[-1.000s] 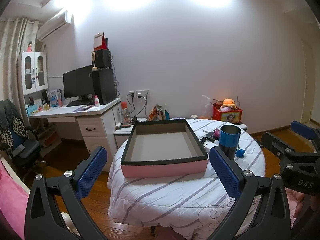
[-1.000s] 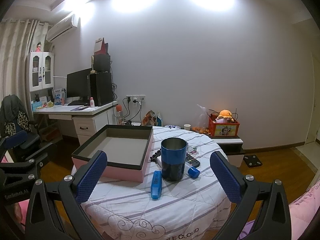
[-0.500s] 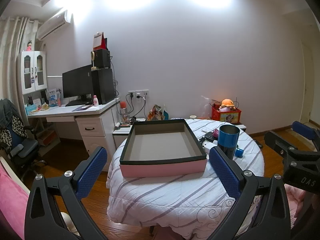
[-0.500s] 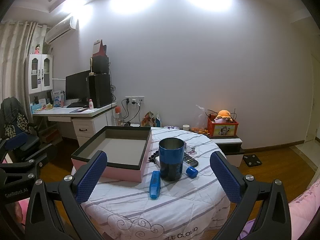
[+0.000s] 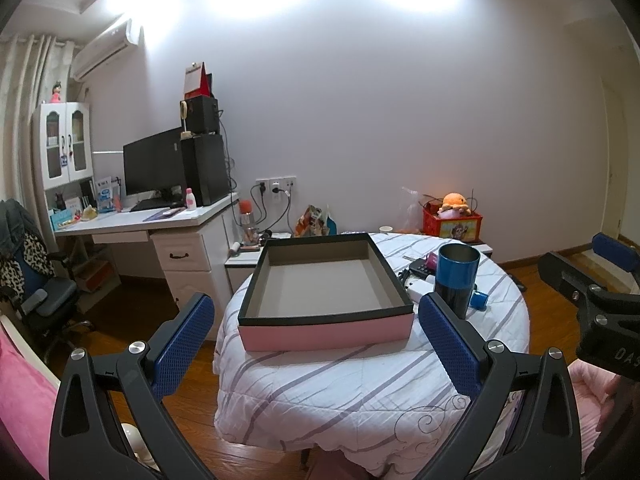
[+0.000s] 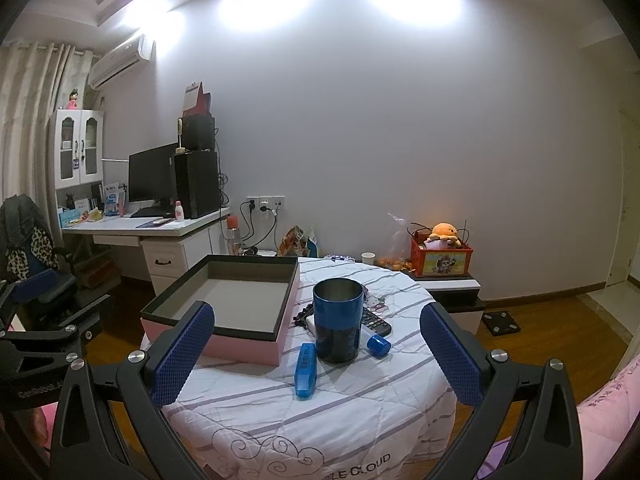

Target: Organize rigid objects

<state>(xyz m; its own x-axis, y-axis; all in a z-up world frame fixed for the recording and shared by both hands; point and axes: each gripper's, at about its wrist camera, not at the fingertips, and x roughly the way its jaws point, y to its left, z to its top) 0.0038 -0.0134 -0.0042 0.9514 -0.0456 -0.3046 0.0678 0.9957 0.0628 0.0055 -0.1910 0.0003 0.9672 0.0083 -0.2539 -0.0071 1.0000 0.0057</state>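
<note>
Both grippers hang in the air short of the round worktop [image 6: 320,412], nothing held. Left gripper [image 5: 316,340] jaws wide apart; right gripper [image 6: 318,354] jaws wide apart too.

Empty tray [image 5: 320,292], pink walls and black rim, sits on the left half of the worktop, its near wall close to the front edge. Loose things cluster right beside it on the right half: blue cup [image 6: 338,320] upright, open mouth up, just off the tray's right wall. Blue flat case [image 6: 305,370] lies in front of the cup toward the front edge, nearly touching its base. Small blue cap-like piece [image 6: 378,345] at the cup's right. Remote [image 6: 374,322] and a white block behind the cup, partly hidden.

Nothing in the tray yet, so sorting looks unstarted.

Handling guess: the cup is stiff with a metal-looking inside, likely smooth and a bit slick, and could tip if nudged high; pinch across the body around mid-height. Flat case looks light and rigid; take it across its narrow width. The cap piece is round and may roll.
</note>
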